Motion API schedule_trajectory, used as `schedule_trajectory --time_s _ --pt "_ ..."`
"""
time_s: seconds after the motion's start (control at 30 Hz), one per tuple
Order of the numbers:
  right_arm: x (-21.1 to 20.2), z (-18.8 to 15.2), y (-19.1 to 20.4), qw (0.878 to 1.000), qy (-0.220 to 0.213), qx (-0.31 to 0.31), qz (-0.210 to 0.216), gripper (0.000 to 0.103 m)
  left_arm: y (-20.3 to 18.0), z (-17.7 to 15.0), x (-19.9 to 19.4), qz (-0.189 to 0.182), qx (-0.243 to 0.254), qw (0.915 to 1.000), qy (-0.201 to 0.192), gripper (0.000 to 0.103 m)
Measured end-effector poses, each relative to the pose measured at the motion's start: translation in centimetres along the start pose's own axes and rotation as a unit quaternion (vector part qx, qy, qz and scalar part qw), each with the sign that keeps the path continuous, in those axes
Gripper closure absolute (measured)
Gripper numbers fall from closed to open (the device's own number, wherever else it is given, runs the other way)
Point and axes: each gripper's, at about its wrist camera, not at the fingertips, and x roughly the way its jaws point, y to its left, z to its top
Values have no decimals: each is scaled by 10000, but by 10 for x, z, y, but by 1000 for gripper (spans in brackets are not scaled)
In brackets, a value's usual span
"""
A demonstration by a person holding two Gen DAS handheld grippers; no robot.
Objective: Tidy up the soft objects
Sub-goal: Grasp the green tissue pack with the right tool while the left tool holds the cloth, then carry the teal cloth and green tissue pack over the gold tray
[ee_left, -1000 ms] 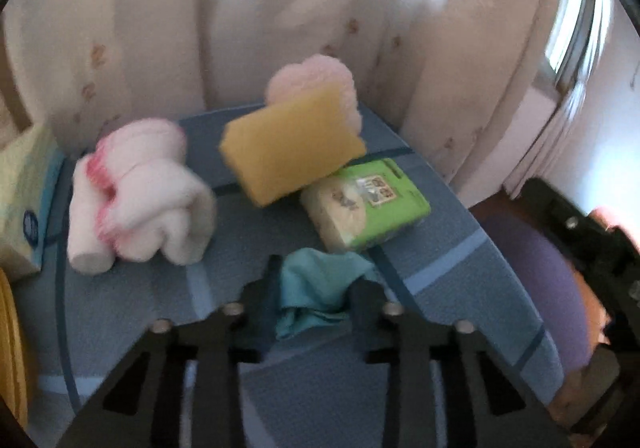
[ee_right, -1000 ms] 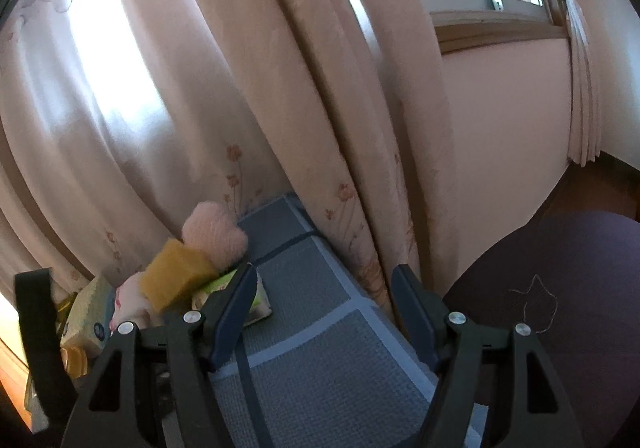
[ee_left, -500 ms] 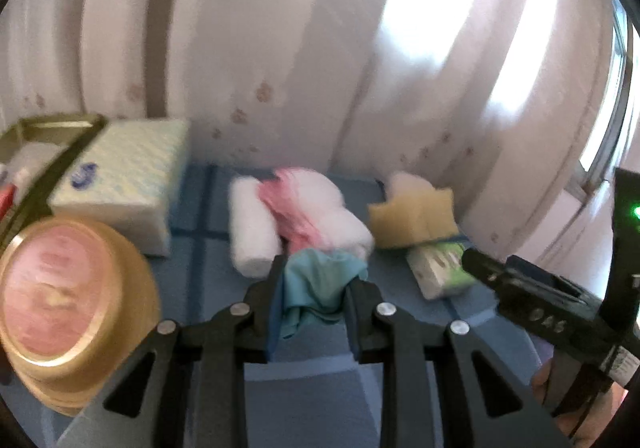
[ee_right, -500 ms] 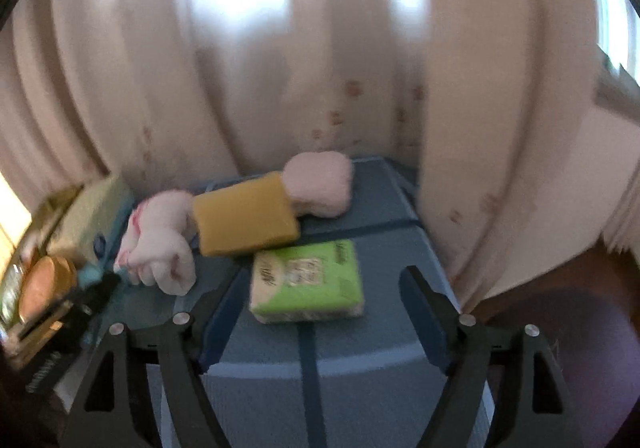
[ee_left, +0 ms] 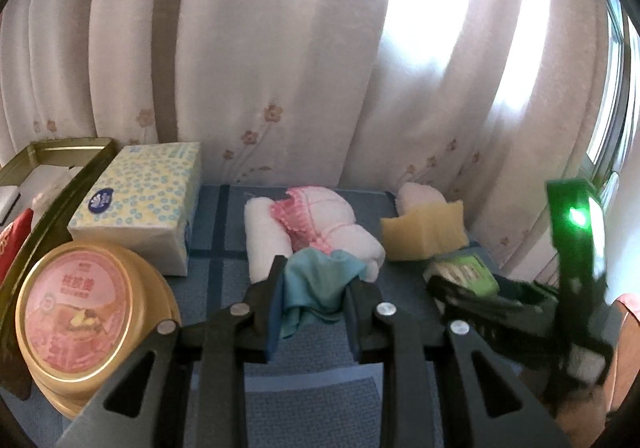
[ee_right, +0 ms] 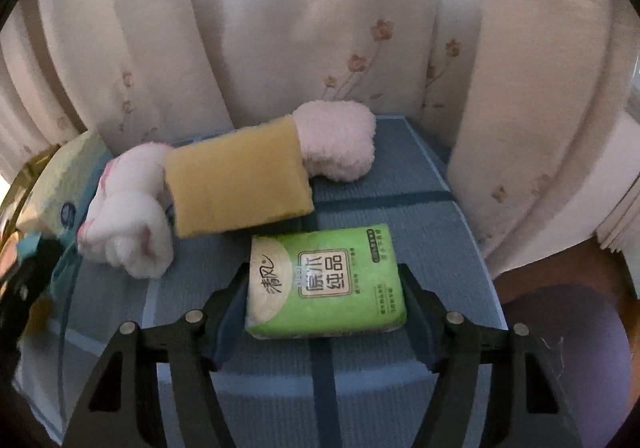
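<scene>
Backlit cream curtain (ee_left: 304,60) with small flower print spans the far side. Window frame (ee_left: 618,48) far right. Blue grid-pattern tabletop (ee_right: 384,208). Wood floor (ee_right: 568,260) right.

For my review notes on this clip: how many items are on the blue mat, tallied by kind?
Cloth items: 3 — teal cloth, white-and-pink rolled towel, fluffy pink piece
Sponges: 1 — yellow sponge
Tissue packs: 2 — green pack, dotted yellow-blue pack
Round tins: 1 — gold tin
Total: 7
</scene>
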Motion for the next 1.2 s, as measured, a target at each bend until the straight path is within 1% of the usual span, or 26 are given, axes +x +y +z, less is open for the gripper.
schedule_trajectory --time_s 0.1,0.17,0.23,0.27,0.3,0.37,0.43,0.5,0.57,0.6,0.7,0.8,1.0,1.2 --pt "-18 -17 -4 9993 -205 320 68 33 0 0 -2 21 -39 10000 -50 79" --pt "-37 -27 -3 9970 -592 498 4 33 -1 -1 -5 23 -21 9999 -118 79" --pt "-50 -32 4 9934 -978 594 4 33 -3 -2 -11 60 44 9996 -281 79" --pt "-60 -37 8 9900 -1235 674 8 33 -4 -2 -15 111 93 9991 -389 79" --pt "-64 -35 12 9878 -1378 733 9 33 -5 -3 -20 191 173 9982 -550 79" --pt "-80 -42 16 9772 -1916 915 46 32 -6 -4 -29 305 300 9960 -780 79" --pt "-87 -35 31 9678 -2307 1009 -55 32 -7 -6 -39 410 426 9927 -1052 78" --pt "-95 -33 44 9626 -2514 1000 -145 32 -5 -7 -47 517 501 9895 -1253 78" --pt "-100 -34 57 9588 -2672 948 -173 32 -3 -9 -55 708 647 9842 -1490 78" --pt "-104 -36 63 9568 -2763 881 -194 32 -2 -9 -57 758 693 9828 -1536 78" --pt "-108 -39 80 9555 -2873 579 -323 32 5 -7 -60 790 690 9821 -1568 78" --pt "-111 -40 92 9566 -2877 387 -252 32 14 -4 -60 833 594 9833 -1506 78" --pt "-115 -46 93 9550 -2897 582 -249 32 18 -6 -66 823 638 9827 -1530 78" --pt "-115 -49 98 9550 -2896 576 -279 32 31 -6 -67 823 444 9847 -1472 78"
